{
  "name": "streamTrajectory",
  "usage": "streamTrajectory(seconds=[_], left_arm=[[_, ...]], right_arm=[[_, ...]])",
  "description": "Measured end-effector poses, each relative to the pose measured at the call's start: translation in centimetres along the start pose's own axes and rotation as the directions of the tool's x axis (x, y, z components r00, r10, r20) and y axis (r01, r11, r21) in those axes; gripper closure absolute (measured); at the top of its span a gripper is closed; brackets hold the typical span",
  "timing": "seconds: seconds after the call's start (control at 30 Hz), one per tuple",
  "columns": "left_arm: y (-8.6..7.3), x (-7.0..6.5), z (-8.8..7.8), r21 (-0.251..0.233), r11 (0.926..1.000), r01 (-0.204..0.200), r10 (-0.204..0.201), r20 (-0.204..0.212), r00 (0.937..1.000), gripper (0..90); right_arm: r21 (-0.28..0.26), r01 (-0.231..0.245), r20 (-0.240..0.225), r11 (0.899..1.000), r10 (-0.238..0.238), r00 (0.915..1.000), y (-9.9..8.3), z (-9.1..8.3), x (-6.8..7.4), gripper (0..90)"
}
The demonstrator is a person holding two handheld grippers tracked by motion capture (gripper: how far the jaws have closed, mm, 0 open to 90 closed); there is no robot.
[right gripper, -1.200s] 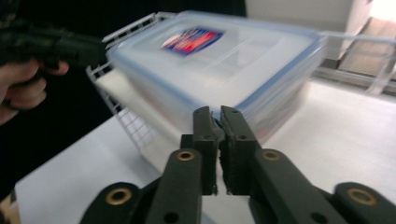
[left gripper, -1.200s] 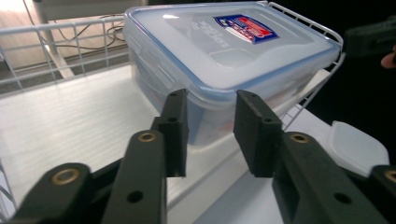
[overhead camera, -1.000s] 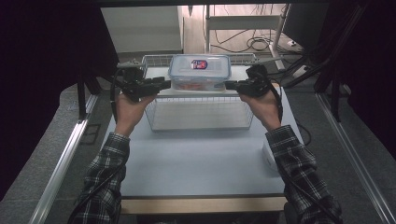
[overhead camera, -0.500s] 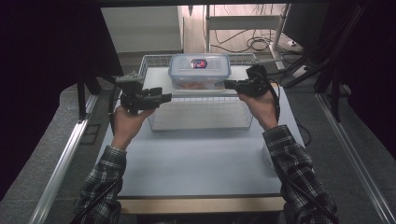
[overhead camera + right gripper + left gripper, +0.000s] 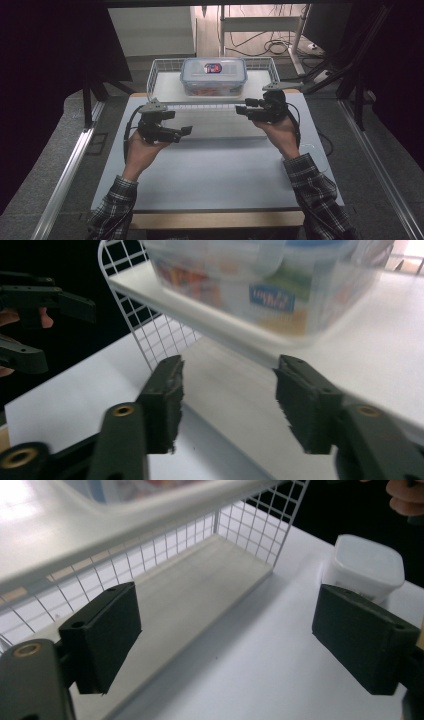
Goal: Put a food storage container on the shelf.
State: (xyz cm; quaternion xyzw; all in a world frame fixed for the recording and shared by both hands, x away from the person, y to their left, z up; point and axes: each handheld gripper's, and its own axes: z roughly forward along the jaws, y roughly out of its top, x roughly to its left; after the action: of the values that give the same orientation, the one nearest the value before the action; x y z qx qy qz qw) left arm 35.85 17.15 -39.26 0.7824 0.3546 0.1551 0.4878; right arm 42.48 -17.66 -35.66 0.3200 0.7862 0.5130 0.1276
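High view showed a white table [image 5: 210, 170] with a white wire rack [image 5: 165, 75] standing at its far side. On the top shelf of this rack sat a clear plastic food container [image 5: 214, 76] with a blue-edged lid and a small red and blue label on top. Through its wall some colourful contents were visible, but I could not tell what they were.

The left gripper [image 5: 186, 131] was held in front of the rack, near its left front corner, and was apart from the container. Its jaws had just been opening, and in the left gripper view [image 5: 225, 640] they stood wide apart with nothing between them, only the table surface and the lower shelf of the rack behind. In that same view a small white tub [image 5: 365, 567] with a lid stood on the table just beside the far end of the rack.

The right gripper [image 5: 241, 107] was at the front edge of the top shelf, on the right side, close to the container but not touching it. Its jaws had also just been opening. The right gripper view [image 5: 227, 400] showed them parted, with nothing held; the container [image 5: 280, 285] was above and beyond them on the shelf, a little blurred.

Both forearms wore a plaid sleeve [image 5: 320, 195] and came in from the near edge of the table.
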Motion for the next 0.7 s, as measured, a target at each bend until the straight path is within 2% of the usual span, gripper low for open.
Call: streamTrajectory(seconds=[0.03,0.13,0.2,0.37,0.47,0.63,0.67,0.7], left_arm=[[-0.3,-0.2,0.0,0.005,1.0000,-0.004,0.004,0.002,1.0000,9.5],[-1.2,-0.7,0.2,0.015,0.9998,-0.010,0.010,0.013,0.9999,7.7],[-1.7,-1.0,0.3,0.021,0.9997,-0.014,0.013,0.012,0.9998,6.4],[-3.7,-1.7,0.5,0.035,0.9986,-0.039,0.039,-0.003,0.9992,3.8],[-4.5,-1.8,0.6,0.034,0.9987,-0.037,0.037,-0.008,0.9993,3.0],[-7.1,-1.9,1.2,0.026,0.9996,0.013,-0.013,0.009,0.9999,2.0],[-7.1,-1.9,1.2,0.026,0.9996,0.013,-0.013,0.009,0.9999,1.8],[-7.4,-1.9,1.3,0.028,0.9993,0.023,-0.023,0.014,0.9996,1.5]], right_arm=[[0.005,0.008,0.003,1.000,-0.008,1.0000,-0.7,-0.2,0.2,37.2],[0.008,0.008,-0.001,1.000,-0.008,1.0000,-1.4,-0.3,0.5,33.0],[0.019,0.016,-0.001,1.000,-0.016,0.9999,-2.6,-0.6,0.8,28.0],[0.036,0.021,-0.006,0.999,-0.021,0.9998,-4.5,-1.0,0.9,22.3],[0.039,0.022,-0.006,0.999,-0.022,0.9997,-5.1,-1.2,0.9,20.7],[0.044,0.026,-0.008,0.999,-0.025,0.9996,-6.5,-1.4,1.0,9.9],[0.044,0.026,-0.008,0.999,-0.025,0.9996,-6.5,-1.4,1.0,9.9],[0.050,0.034,-0.008,0.998,-0.034,0.9994,-7.0,-1.4,1.2,5.7]])
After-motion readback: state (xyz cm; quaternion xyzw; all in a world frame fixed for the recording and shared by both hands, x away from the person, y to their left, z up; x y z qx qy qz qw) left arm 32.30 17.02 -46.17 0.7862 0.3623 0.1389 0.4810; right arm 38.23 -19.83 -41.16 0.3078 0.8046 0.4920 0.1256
